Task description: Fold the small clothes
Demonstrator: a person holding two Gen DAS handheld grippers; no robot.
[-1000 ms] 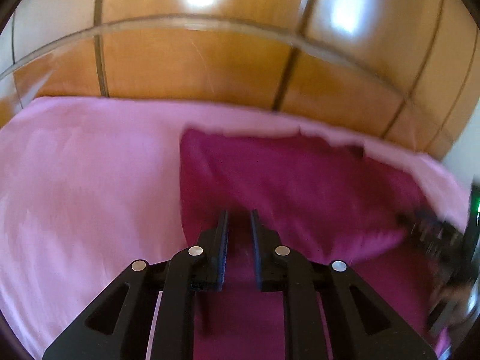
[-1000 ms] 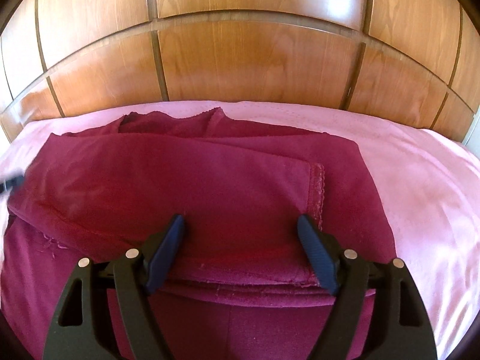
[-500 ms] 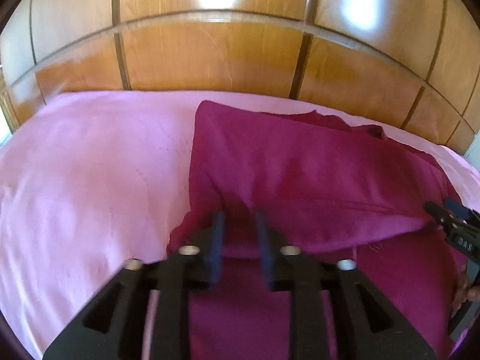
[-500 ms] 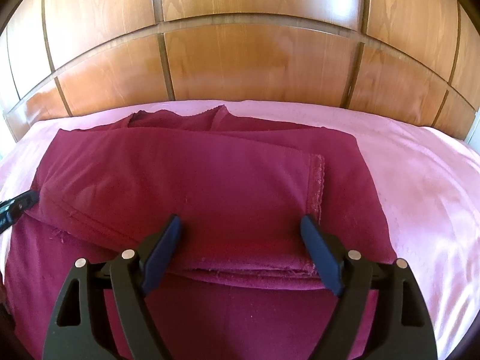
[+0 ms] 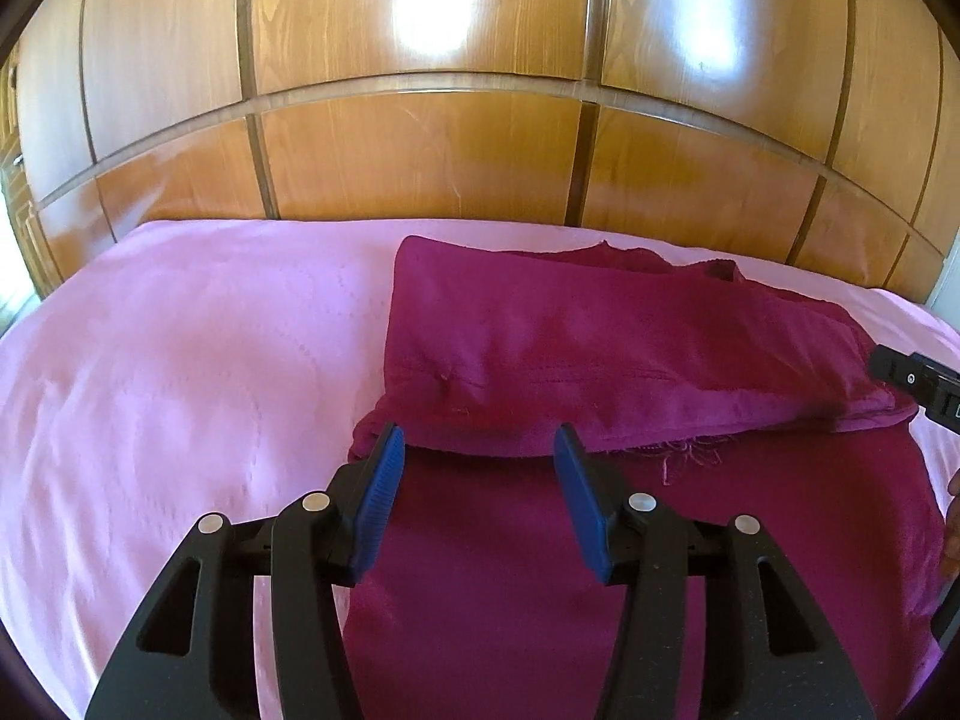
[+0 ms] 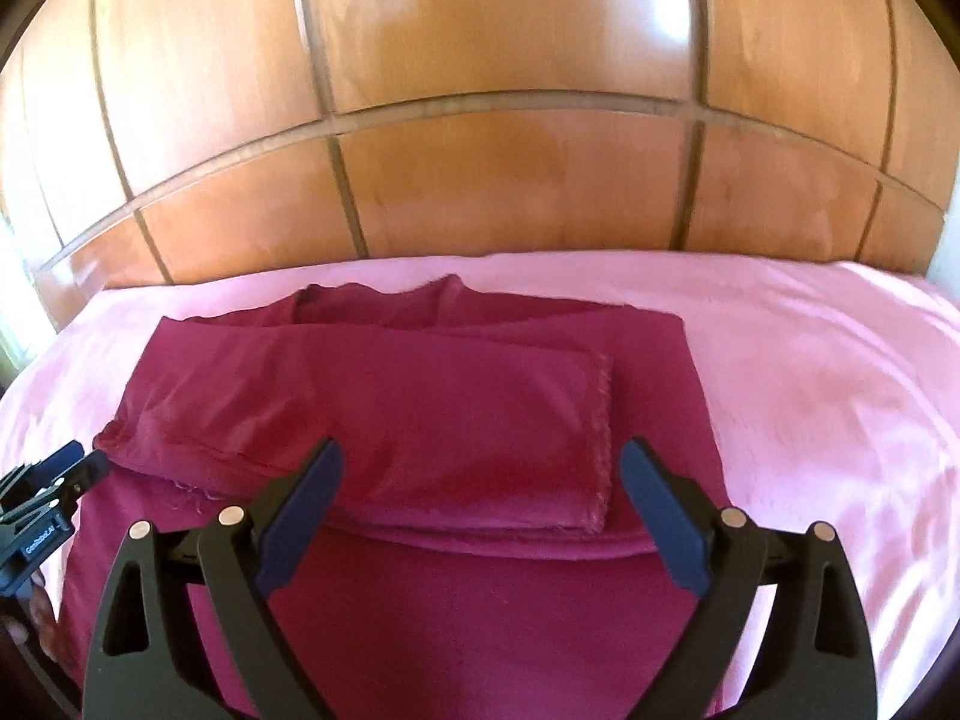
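Only writing in sight: small white lettering on the body of the left gripper point(image 6: 42, 516) at 9 o'clock in the right wrist view, too blurred to read for certain. One garment point(image 5: 630, 360), dark magenta, lying on one pink bedsheet point(image 5: 180, 372), against one wooden headboard point(image 5: 420, 150) of panels at 12 o'clock. Garment partly folded: an upper flap doubled over a flat lower layer, with a frayed thread hanging from the flap's near edge. Two grippers, each with two blue-padded fingers. Left gripper point(image 5: 474, 456) opening, jaws apart, nothing pinched, tips just above the flap's near edge at 6 o'clock. Right gripper point(image 6: 480, 468) opening too, jaws spread wide across the flap's near right corner, pads point(image 6: 648, 498) clear of the cloth. Right gripper's black body point(image 5: 912, 378) peeking in at 3 o'clock of the left view, beside the garment's right end.
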